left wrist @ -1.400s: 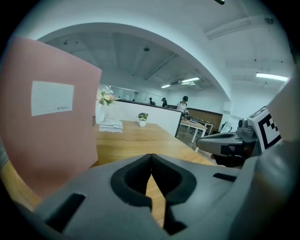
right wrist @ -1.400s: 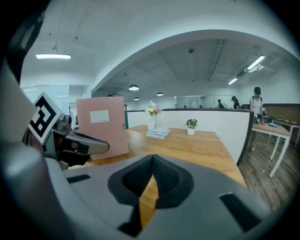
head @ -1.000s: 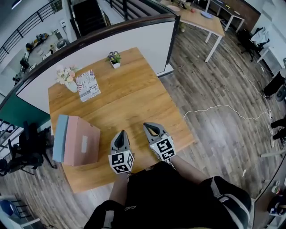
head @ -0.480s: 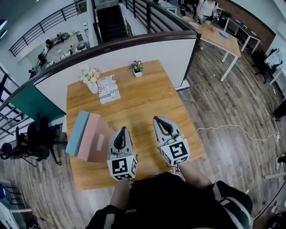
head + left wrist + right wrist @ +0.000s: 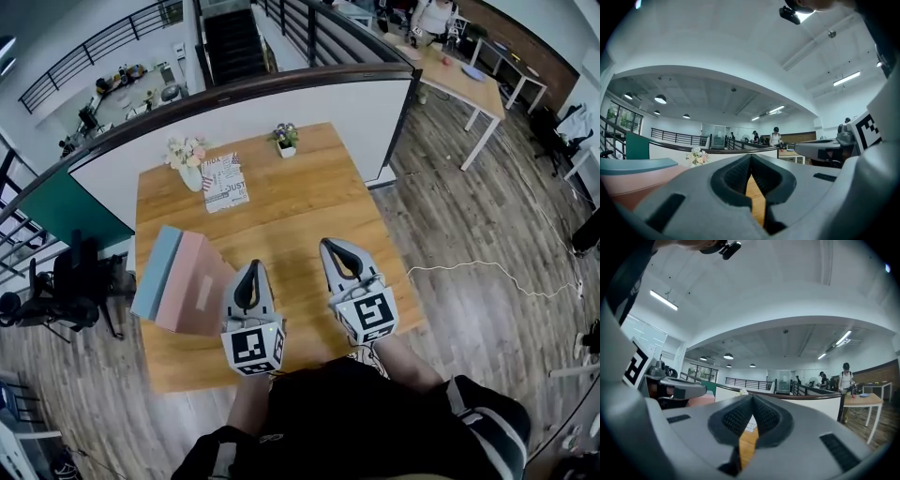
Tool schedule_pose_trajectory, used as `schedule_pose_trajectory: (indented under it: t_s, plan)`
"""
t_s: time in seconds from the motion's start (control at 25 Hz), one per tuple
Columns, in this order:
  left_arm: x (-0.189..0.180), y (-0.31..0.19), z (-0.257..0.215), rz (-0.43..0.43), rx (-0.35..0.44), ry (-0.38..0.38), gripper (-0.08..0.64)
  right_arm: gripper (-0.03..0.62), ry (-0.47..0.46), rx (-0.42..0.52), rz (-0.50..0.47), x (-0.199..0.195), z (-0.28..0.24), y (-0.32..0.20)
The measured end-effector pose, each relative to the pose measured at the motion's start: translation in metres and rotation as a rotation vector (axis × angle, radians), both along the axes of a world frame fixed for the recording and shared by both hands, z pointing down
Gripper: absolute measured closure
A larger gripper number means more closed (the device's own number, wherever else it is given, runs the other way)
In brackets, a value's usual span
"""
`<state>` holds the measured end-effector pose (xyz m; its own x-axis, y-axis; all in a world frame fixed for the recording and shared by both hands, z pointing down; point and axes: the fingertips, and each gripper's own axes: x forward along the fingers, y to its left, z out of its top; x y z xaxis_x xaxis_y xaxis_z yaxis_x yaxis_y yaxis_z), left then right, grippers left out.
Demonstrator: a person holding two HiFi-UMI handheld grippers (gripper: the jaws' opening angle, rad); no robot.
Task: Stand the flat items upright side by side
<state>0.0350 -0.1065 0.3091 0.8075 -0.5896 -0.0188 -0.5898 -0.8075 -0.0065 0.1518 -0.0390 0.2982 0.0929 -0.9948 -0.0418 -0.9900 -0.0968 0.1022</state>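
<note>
Over the wooden surface (image 5: 281, 211), left gripper (image 5: 249, 268) and right gripper (image 5: 331, 247) have risen, fingers pressed together, empty; to their left, blue item (image 5: 156, 272) and pink item (image 5: 192, 292) stand upright, seemingly done.

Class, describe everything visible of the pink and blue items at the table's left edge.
The pink and blue items stand as one block on the wooden table, near its left edge: a pale blue one outermost, pink pressed against it. The pink face toward the left hand-held gripper carries a pale rectangular label. They look matte; the gripper appears clear of them.
</note>
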Motion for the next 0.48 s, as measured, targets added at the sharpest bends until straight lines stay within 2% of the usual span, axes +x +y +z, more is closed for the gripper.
schedule_pose_trajectory:
  t_s: [0.2, 0.48]
  plan:
    - [0.006, -0.001, 0.003, 0.002, 0.003, -0.011, 0.554, 0.588, 0.009, -0.013, 0.002, 0.007, 0.002, -0.001]
    - [0.012, -0.008, 0.013, -0.013, -0.032, -0.018, 0.554, 0.588, 0.017, -0.026, -0.007, 0.016, 0.006, -0.004]
